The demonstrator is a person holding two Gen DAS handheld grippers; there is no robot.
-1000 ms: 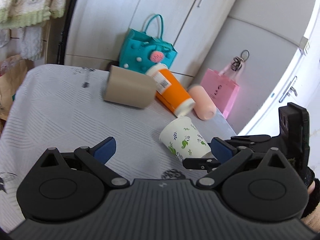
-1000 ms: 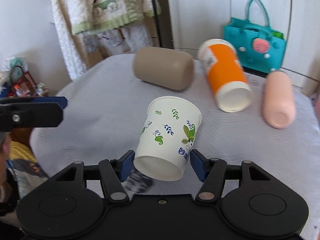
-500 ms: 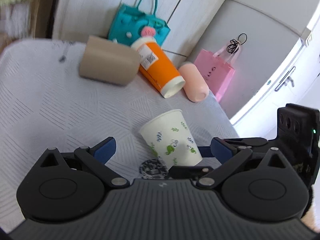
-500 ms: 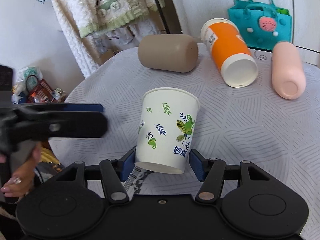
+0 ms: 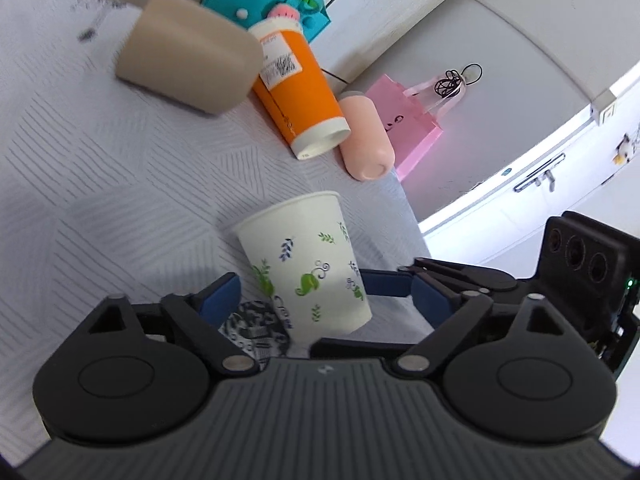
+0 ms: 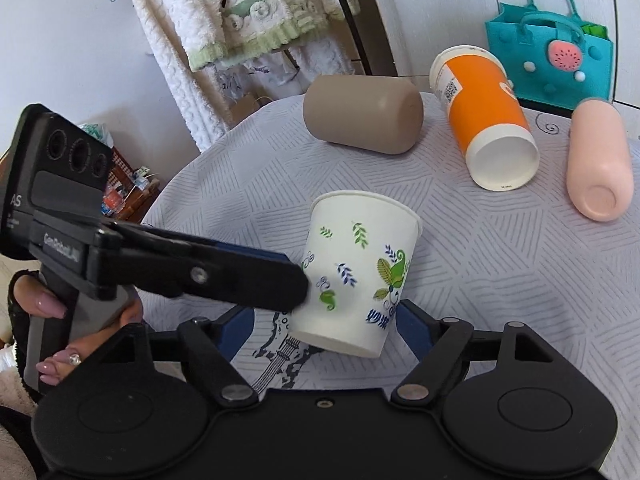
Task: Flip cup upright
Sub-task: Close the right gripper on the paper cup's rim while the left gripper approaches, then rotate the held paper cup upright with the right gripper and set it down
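Note:
A white paper cup with green and blue leaf prints (image 6: 356, 276) is held nearly upright, rim up, above the grey tablecloth (image 6: 520, 280). My right gripper (image 6: 324, 326) is shut on its lower part, blue pads on both sides. In the left wrist view the cup (image 5: 308, 268) stands between the fingers of my left gripper (image 5: 326, 296), whose jaws are wide apart. A left finger (image 6: 224, 276) reaches the cup's side in the right wrist view.
On the cloth behind lie a tan cup (image 6: 364, 114), an orange cup (image 6: 484, 116) and a pink bottle (image 6: 598, 160), all on their sides. A teal bag (image 6: 552, 64) and a pink bag (image 5: 408, 120) stand beyond the table edge. Towels (image 6: 240, 12) hang at the back left.
The right gripper has tilted the cup from leaning to nearly upright. The left gripper has moved in so that the cup now stands between its open fingers.

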